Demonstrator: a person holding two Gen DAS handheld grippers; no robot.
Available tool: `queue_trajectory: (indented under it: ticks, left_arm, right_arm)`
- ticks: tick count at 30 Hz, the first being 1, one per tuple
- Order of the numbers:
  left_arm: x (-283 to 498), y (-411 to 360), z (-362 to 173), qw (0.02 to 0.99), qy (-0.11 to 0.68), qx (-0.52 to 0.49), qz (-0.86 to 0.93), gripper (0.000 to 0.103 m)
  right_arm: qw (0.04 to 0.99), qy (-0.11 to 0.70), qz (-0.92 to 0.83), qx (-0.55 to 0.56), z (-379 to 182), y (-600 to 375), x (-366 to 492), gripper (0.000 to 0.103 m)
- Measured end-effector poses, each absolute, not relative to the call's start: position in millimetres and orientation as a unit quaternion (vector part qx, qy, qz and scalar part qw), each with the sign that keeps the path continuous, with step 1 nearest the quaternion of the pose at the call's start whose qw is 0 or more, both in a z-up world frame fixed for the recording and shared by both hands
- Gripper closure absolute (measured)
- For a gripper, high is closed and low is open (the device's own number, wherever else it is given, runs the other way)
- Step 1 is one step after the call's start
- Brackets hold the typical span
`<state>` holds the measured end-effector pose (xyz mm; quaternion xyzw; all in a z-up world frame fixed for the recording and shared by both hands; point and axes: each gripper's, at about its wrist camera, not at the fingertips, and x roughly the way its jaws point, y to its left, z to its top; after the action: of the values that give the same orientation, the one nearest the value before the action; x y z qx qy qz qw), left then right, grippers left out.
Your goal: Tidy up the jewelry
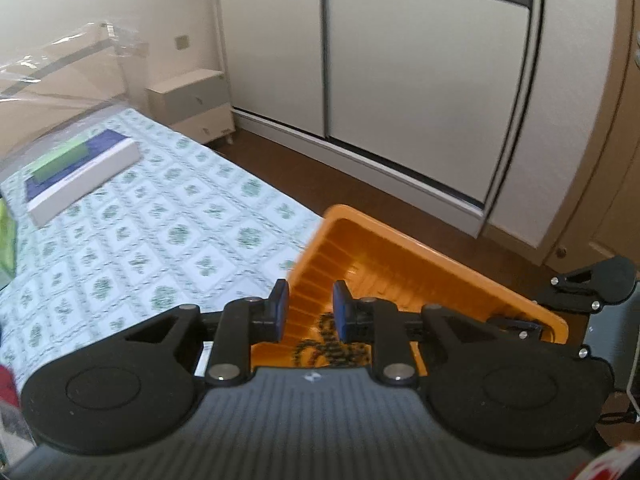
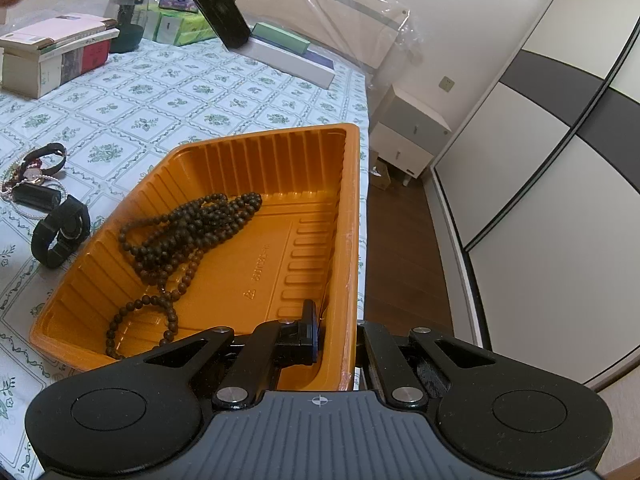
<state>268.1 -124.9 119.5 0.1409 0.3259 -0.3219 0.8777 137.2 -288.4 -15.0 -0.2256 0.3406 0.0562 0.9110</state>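
Note:
An orange plastic tray (image 2: 260,134) sits at the right edge of the table and holds a long string of dark brown wooden beads (image 2: 192,232). My right gripper (image 2: 336,322) is shut on the tray's near right rim, one finger inside the wall and the other outside, hidden by it. In the left wrist view my left gripper (image 1: 310,306) hovers over the tray (image 1: 400,236), open, with nothing between its blue pads. The beads (image 1: 332,346) lie below it. A black wristwatch (image 2: 60,232) and a heap of watches with a pearl strand (image 2: 34,178) lie left of the tray.
The floral tablecloth (image 2: 160,92) ends just right of the tray, with wooden floor (image 2: 396,240) beyond. Stacked books (image 2: 52,52), a dark jar (image 2: 128,20), green tissue boxes (image 2: 180,24) and a long white box (image 2: 292,58) stand along the far side.

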Motion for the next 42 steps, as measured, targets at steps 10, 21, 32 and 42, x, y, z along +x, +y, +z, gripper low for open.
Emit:
queue_trajectory:
  ticks: [10, 21, 32, 42]
  left_arm:
    - [238, 3, 113, 0.91, 0.331, 0.104, -0.226, 0.077]
    - [183, 89, 26, 0.915, 0.372, 0.105, -0.116, 0.074]
    - [145, 117, -49, 0.921, 0.382, 0.058, -0.05, 0.075]
    - [153, 106, -67, 0.928, 0.37, 0.015, -0.024, 0.082]
  right_arm:
    - [0.911, 0.341, 0.055, -0.226, -14, -289, 136, 0.1]
    - [0.91, 0.342, 0.055, -0.228, -13, -289, 135, 0.1]
    - [0.91, 0.343, 0.053, -0.227, -13, -290, 133, 0.1]
    - [0.91, 0.344, 0.053, -0.227, -14, -290, 133, 0.1]
